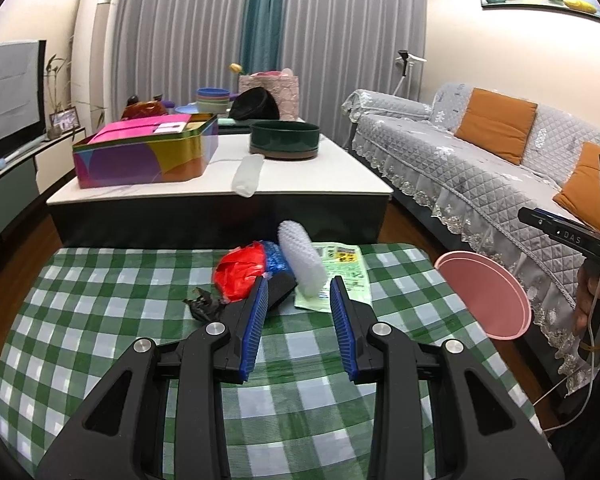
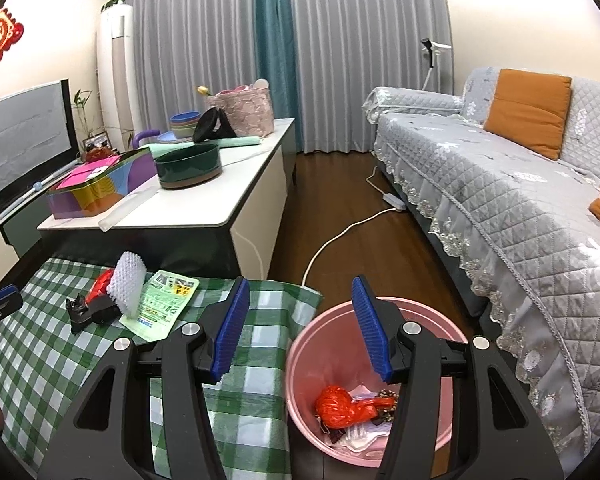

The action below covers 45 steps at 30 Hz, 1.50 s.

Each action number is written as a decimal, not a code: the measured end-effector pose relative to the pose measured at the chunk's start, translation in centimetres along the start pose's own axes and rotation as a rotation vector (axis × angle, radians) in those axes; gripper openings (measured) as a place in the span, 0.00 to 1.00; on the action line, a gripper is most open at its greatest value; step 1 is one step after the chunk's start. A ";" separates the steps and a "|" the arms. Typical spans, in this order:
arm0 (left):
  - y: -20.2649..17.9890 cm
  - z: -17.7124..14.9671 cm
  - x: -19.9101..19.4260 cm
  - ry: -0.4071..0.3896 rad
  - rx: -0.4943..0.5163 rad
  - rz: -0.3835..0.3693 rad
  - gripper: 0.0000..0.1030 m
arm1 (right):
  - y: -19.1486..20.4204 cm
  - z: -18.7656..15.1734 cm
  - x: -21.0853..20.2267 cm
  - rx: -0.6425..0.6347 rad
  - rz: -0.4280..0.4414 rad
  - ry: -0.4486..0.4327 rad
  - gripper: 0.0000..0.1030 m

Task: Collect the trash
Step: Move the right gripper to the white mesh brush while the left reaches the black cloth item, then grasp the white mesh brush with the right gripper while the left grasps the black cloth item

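Lying on checked cloth: five trash pieces; one pink bin.

Left tongs spread wide and empty, right tongs likewise spread, empty

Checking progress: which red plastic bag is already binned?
The red bag lying inside the pink bin; the other red bag sits on the checked cloth among uncollected trash.
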<state>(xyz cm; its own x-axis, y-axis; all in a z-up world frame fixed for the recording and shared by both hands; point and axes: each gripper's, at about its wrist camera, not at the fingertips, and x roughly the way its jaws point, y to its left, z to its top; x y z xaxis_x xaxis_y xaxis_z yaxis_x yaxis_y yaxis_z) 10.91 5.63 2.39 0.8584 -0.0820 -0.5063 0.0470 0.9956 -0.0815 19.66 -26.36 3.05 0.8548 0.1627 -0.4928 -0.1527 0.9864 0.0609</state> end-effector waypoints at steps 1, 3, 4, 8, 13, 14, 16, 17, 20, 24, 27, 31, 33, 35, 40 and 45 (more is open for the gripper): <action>0.3 0.0 0.1 0.002 -0.006 0.004 0.31 | 0.4 0.0 0.2 -0.005 0.006 0.003 0.52; 1.0 0.0 0.4 0.005 -0.023 0.015 0.31 | 1.2 0.1 0.7 -0.013 0.017 0.005 0.52; 1.4 0.0 0.5 0.007 -0.030 0.022 0.31 | 1.4 0.2 0.9 -0.015 0.024 0.006 0.52; 2.6 -0.2 1.2 0.015 -0.050 0.043 0.31 | 3.1 0.5 2.0 -0.026 0.059 0.012 0.52; 4.1 -0.3 2.5 0.029 -0.075 0.075 0.31 | 6.0 0.7 3.9 -0.056 0.108 0.028 0.52; 4.5 -0.4 2.8 0.034 -0.084 0.084 0.31 | 6.5 0.7 4.3 -0.061 0.117 0.030 0.52; 5.2 -0.6 3.4 0.044 -0.098 0.097 0.31 | 7.8 0.7 5.0 -0.074 0.140 0.033 0.52; 5.6 -0.7 3.8 0.050 -0.105 0.106 0.31 | 8.3 0.7 5.3 -0.078 0.148 0.034 0.52; 6.5 -0.9 4.8 0.069 -0.126 0.119 0.31 | 10.0 0.4 6.2 -0.096 0.177 0.038 0.52; 7.2 -1.0 6.0 0.086 -0.148 0.132 0.31 | 12.3 -0.4 7.5 -0.118 0.216 0.043 0.52; 7.8 -1.2 7.3 0.104 -0.167 0.141 0.31 | 13.7 -0.9 8.3 -0.127 0.255 0.049 0.52; 8.5 -1.6 8.8 0.132 -0.192 0.152 0.31 | 15.7 -1.5 9.3 -0.150 0.295 0.058 0.52; 8.7 -1.8 9.5 0.148 -0.204 0.156 0.32 | 16.5 -1.7 10.1 -0.154 0.308 0.069 0.52; 8.9 -2.1 10.1 0.163 -0.211 0.158 0.32 | 17.4 -1.9 10.6 -0.159 0.320 0.078 0.55; 9.5 -2.4 11.2 0.187 -0.232 0.156 0.33 | 18.9 -2.3 11.9 -0.177 0.347 0.105 0.59; 9.5 -2.7 12.3 0.215 -0.244 0.145 0.33 | 20.0 -2.6 13.1 -0.192 0.353 0.127 0.59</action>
<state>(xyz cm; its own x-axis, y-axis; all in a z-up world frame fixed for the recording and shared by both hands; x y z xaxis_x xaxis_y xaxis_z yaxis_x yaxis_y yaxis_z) 20.51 13.98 -6.95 0.7190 0.0253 -0.6946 -0.2128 0.9594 -0.1853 26.50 -4.61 -4.45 0.6677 0.4738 -0.5742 -0.5250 0.8465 0.0881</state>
